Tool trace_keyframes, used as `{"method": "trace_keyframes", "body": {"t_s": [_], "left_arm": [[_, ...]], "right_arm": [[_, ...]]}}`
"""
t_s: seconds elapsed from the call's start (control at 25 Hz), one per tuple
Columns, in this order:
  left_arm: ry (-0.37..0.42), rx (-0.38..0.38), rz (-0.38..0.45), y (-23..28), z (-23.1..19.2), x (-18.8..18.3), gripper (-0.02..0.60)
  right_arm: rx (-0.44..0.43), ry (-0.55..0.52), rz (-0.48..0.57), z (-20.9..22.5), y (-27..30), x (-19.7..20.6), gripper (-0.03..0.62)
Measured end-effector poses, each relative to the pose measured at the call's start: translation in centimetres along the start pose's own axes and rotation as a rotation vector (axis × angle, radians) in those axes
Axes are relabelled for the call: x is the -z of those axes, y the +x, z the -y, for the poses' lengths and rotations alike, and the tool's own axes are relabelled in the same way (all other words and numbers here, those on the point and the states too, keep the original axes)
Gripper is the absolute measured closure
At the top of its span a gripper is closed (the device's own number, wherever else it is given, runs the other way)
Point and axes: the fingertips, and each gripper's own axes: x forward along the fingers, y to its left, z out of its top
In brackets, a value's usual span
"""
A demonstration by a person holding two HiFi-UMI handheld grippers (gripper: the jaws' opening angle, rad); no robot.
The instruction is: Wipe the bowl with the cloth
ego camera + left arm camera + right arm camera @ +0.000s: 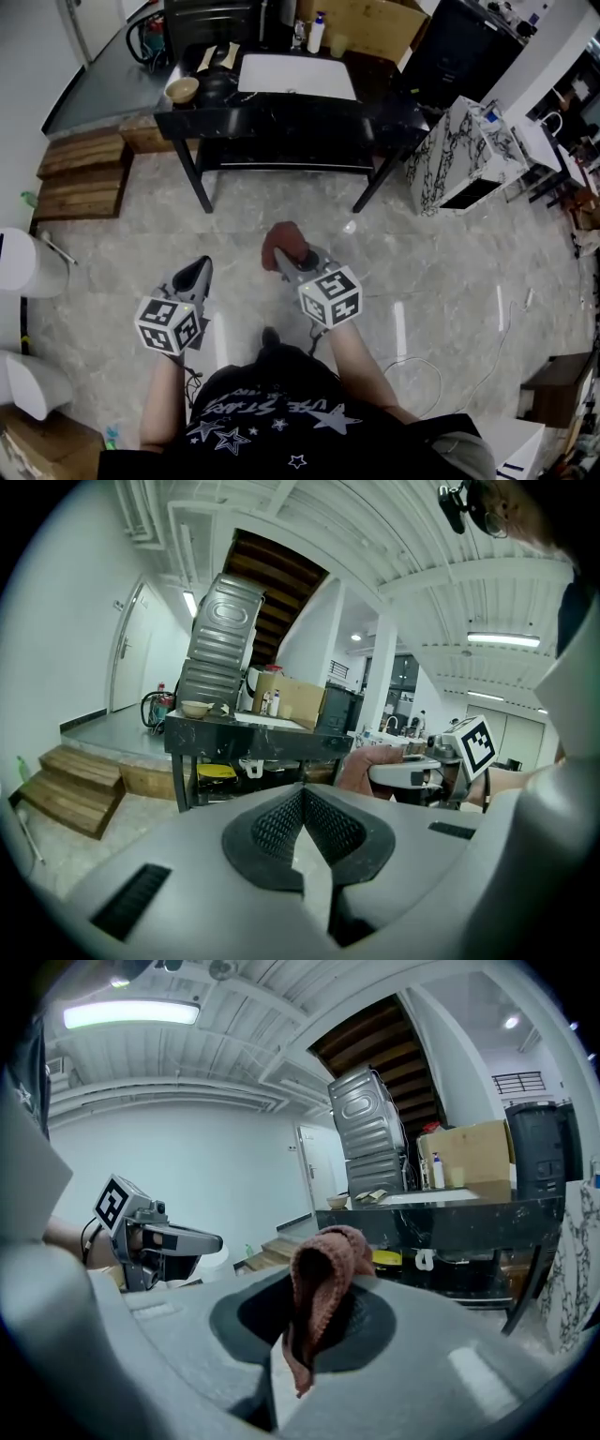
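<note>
A small tan bowl (182,89) sits at the left end of a black table (291,117), well ahead of me; it also shows as the bowl (195,708) and, tiny, as the bowl (337,1202). My right gripper (284,255) is shut on a reddish-brown cloth (283,242) that bunches up between its jaws as the cloth (322,1283). My left gripper (200,272) hangs beside it over the floor, shut with nothing in it (302,794). Both are held low, far from the table.
A white basin (296,75) is set in the table top, with a bottle (316,34) and a cardboard box (370,23) behind. Wooden steps (80,173) lie at the left, a marbled cabinet (464,155) at the right. A cable (417,370) trails on the tiled floor.
</note>
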Motion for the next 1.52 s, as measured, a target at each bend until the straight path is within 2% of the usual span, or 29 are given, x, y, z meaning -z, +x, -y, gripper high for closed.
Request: {"method": "trace_keyframes", "body": {"t_s": [0.28,0.68,0.88,1.12,1.52], "left_arm": [[-0.028,-0.059,0.037,2.1,-1.0,-1.9,0.575],[-0.054,-0.087,0.037,2.9,-3.8,-2.6,0.575],[-0.063,-0.072,0.049,4.6,-6.2,-3.7,0.574],[-0.051,-0.050,0.050,7.6,-10.7,-6.0,0.574],[-0.065,-0.021,0.055,13.7,-20.4,-11.2,0.574]], "right_arm": [[-0.039,-0.012,-0.004,2.6,1.2,-1.1,0.547],[-0.058,-0.022,-0.022,3.6,3.4,-2.0,0.548],[-0.030,-0.031,-0.034,5.0,5.2,-2.8,0.548],[-0.006,-0.038,-0.037,6.7,9.6,-4.7,0.548],[0.039,-0.034,-0.031,10.5,19.3,-9.5,0.548]]}}
